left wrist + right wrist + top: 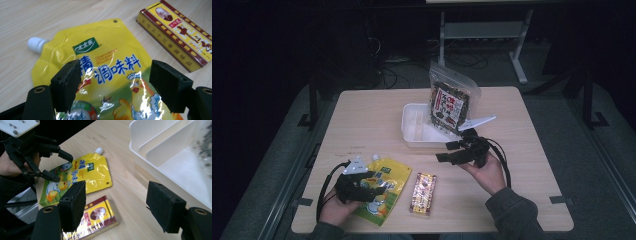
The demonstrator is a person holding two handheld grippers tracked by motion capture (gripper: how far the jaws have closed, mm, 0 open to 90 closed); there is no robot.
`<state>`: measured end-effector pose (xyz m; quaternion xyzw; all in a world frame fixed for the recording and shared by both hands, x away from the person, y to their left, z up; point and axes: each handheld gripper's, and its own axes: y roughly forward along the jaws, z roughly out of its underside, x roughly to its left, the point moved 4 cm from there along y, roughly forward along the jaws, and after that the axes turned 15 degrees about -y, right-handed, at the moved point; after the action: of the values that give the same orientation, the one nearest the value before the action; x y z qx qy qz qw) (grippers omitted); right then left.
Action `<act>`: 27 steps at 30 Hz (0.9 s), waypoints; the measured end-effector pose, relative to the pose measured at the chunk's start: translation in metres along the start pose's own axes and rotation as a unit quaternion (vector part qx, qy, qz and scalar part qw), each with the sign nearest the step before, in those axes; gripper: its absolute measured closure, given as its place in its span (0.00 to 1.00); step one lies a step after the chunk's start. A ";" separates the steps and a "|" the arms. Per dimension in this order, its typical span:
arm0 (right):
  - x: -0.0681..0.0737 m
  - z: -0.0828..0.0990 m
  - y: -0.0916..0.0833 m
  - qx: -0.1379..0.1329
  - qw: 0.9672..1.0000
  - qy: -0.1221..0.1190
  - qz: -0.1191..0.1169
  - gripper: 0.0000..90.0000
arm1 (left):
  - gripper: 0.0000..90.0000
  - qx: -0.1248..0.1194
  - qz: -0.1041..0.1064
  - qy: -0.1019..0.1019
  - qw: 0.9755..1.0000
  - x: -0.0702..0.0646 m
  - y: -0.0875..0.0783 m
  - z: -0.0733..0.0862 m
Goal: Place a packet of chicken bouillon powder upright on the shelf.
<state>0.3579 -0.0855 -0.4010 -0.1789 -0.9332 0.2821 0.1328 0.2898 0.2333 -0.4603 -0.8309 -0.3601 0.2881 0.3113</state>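
The left gripper (pixel 371 189) is hovering, jaws apart, over the yellow spout pouch (pixel 107 75) lying flat on the table (pixel 362 125); it's looking soft, glossy (likely slippery); gripping an edge seems best.

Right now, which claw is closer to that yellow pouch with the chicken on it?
Left. The left claw hangs open right over the yellow seasoning pouch; the right claw is farther off, open beside the white tray.
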 end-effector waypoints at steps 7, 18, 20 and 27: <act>0.006 -0.013 0.024 0.029 0.999 -0.006 -0.025 0.35 | 0.31 0.007 -0.013 -0.010 1.000 0.008 -0.005 0.007; 0.011 -0.032 0.069 0.076 0.995 -0.010 -0.065 0.39 | 0.41 0.027 -0.016 -0.020 0.999 0.016 -0.005 0.011; 0.011 -0.034 0.077 0.086 0.993 -0.006 -0.076 0.41 | 0.44 0.030 -0.017 -0.022 0.999 0.017 -0.006 0.012; 0.008 -0.031 0.106 0.130 0.987 0.005 -0.096 0.50 | 0.56 0.040 -0.016 -0.029 0.999 0.021 -0.008 0.014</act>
<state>0.3889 0.0150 -0.4363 -0.0711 -0.9009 0.3859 0.1855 0.2887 0.2579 -0.4687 -0.8033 -0.3705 0.3211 0.3380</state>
